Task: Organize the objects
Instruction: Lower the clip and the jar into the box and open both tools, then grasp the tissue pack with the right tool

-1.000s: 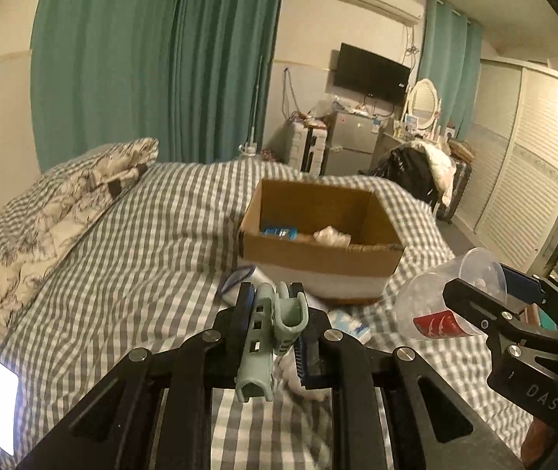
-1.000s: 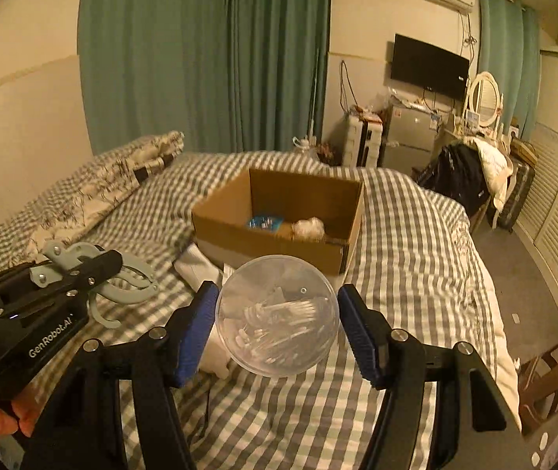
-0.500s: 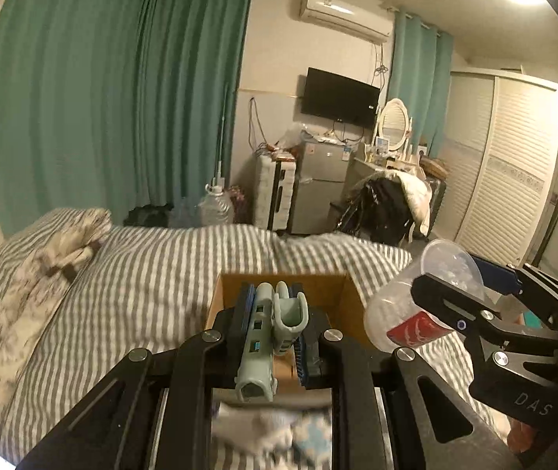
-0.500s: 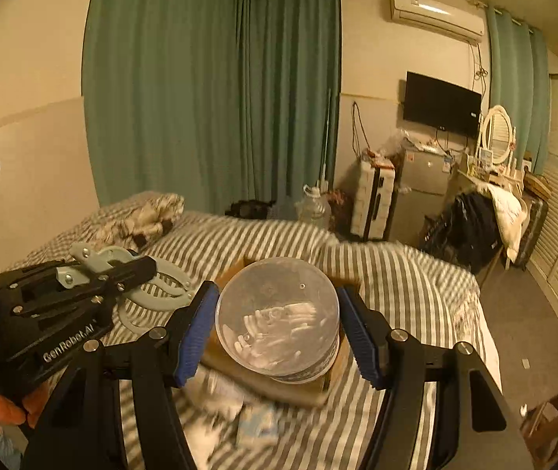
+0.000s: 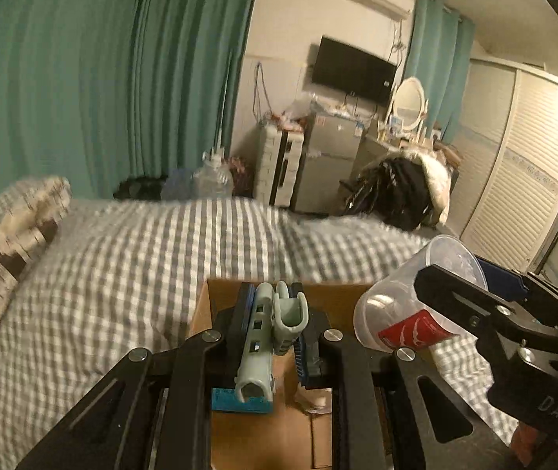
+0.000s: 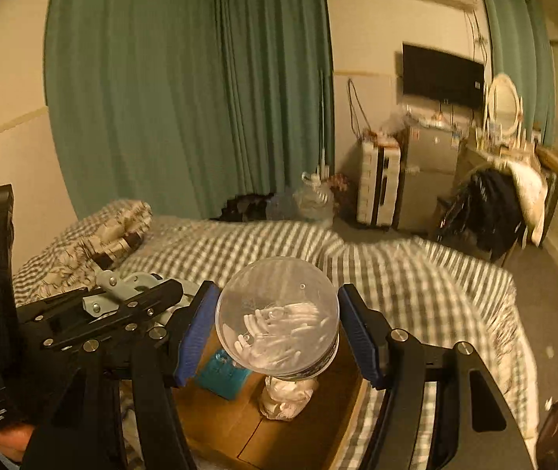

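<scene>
A pale green clip (image 5: pixel 267 337) is clamped in the left gripper (image 5: pixel 273 327), a clear plastic cup (image 6: pixel 277 317) is pinched in the right gripper (image 6: pixel 277 331); both are held over the cardboard box (image 6: pixel 310 423) on the checked bed (image 5: pixel 122 258).

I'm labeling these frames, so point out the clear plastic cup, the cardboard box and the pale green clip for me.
clear plastic cup (image 6: pixel 277 315): right wrist view, on its round transparent base.
cardboard box (image 5: pixel 271 434): left wrist view, on the brown inner floor.
pale green clip (image 5: pixel 257 346): left wrist view, on its long barrel between the claw's fingers.
</scene>
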Demonstrator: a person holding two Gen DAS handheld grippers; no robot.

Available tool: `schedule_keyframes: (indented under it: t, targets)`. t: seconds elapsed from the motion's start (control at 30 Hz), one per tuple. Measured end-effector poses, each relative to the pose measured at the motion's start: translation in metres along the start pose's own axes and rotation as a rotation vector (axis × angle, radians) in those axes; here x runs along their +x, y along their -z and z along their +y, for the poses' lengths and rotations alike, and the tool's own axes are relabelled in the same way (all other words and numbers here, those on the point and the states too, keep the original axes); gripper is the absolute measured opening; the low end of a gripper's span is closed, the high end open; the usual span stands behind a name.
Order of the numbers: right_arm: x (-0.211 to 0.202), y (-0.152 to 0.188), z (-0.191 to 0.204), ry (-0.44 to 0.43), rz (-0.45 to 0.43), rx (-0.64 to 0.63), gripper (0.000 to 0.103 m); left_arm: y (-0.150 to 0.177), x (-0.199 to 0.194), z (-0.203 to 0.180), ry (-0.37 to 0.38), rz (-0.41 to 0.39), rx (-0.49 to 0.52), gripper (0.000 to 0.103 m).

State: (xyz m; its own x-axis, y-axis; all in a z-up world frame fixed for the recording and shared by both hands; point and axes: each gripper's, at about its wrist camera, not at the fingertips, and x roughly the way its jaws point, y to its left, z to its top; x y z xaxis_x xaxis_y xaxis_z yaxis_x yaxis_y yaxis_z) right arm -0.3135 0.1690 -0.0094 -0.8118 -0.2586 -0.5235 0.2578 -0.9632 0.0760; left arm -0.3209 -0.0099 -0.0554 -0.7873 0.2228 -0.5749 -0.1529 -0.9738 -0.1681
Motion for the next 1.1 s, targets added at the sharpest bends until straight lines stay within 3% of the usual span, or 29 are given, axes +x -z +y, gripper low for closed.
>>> schedule_keyframes:
  t: [0.17, 0.23, 0.27, 0.33, 0.4, 0.53, 0.8, 0.93, 1.1]
  targets:
    - [0.032, 0.026, -0.010, -0.008, 0.071, 0.027, 0.063, 0.023, 0.028, 0.008, 0.000, 0.071, -0.023, 0.020]
    - [0.036, 0.031, -0.011, -0.005, 0.076, 0.033, 0.063, 0.025, 0.029, 0.006, 0.000, 0.089, -0.016, 0.028]
    - [0.034, 0.032, -0.012, 0.000, 0.066, 0.039, 0.068, 0.026, 0.026, 0.004, 0.007, 0.084, -0.010, 0.033]
    - [0.026, 0.032, -0.014, 0.007, 0.044, 0.060, 0.078, 0.029, 0.014, 0.001, -0.012, 0.063, 0.003, 0.072]
    - [0.014, 0.033, -0.018, 0.009, 0.020, 0.084, 0.079, 0.035, -0.006, 0.000, -0.043, 0.012, 0.011, 0.083]
    - [-0.024, 0.050, -0.020, 0.037, 0.001, 0.107, 0.084, 0.053, -0.043, -0.004, -0.072, -0.009, 0.037, 0.088]
    - [-0.090, 0.085, -0.008, 0.107, 0.036, 0.052, 0.086, 0.098, -0.093, 0.009, -0.153, 0.078, -0.039, 0.089]
    - [-0.105, 0.103, -0.003, 0.102, 0.065, 0.029, 0.086, 0.110, -0.111, 0.000, -0.202, 0.077, -0.012, 0.089]
    - [-0.111, 0.120, 0.009, 0.159, 0.093, -0.057, 0.086, 0.140, -0.116, -0.017, -0.188, 0.127, 0.018, 0.089]
